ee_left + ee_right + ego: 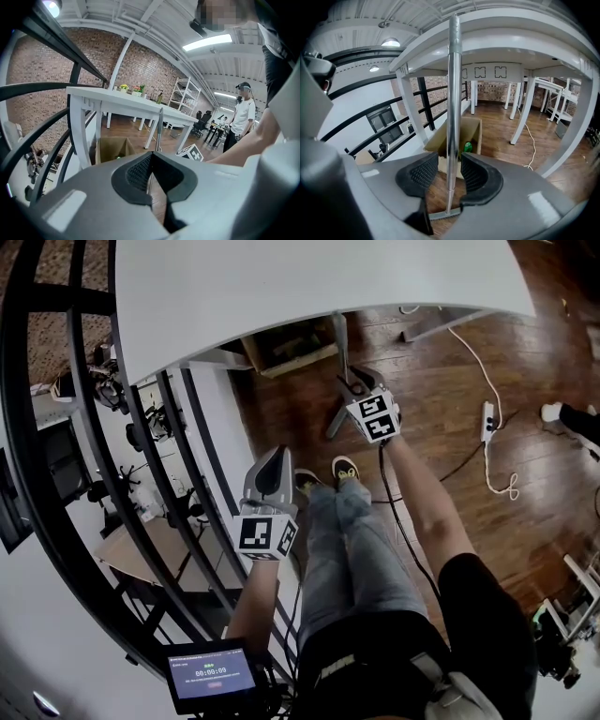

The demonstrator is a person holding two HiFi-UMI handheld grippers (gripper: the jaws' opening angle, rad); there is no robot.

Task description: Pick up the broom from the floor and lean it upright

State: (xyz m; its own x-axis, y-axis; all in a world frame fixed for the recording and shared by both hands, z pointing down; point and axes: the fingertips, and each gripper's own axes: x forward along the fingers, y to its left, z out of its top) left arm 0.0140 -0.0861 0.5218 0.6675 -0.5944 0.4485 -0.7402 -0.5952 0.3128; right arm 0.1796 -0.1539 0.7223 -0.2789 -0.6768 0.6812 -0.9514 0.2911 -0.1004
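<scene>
One broom [453, 93] is standing upright on the floor [501, 138], its pole leaning against the white table's [501, 35] edge. Of two grippers, the right gripper [450, 165] is gaping around the pole without pressing it, and the left gripper [151, 157] is sitting clenched, empty. One cardboard box [475, 133] is holding one green object [468, 147].

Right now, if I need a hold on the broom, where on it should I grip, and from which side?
Take the broom by its metal pole, low down, where the right gripper straddles it with open jaws. Come from the person's side: the pole stands nearly upright with its top against the table edge, which blocks the far side.
</scene>
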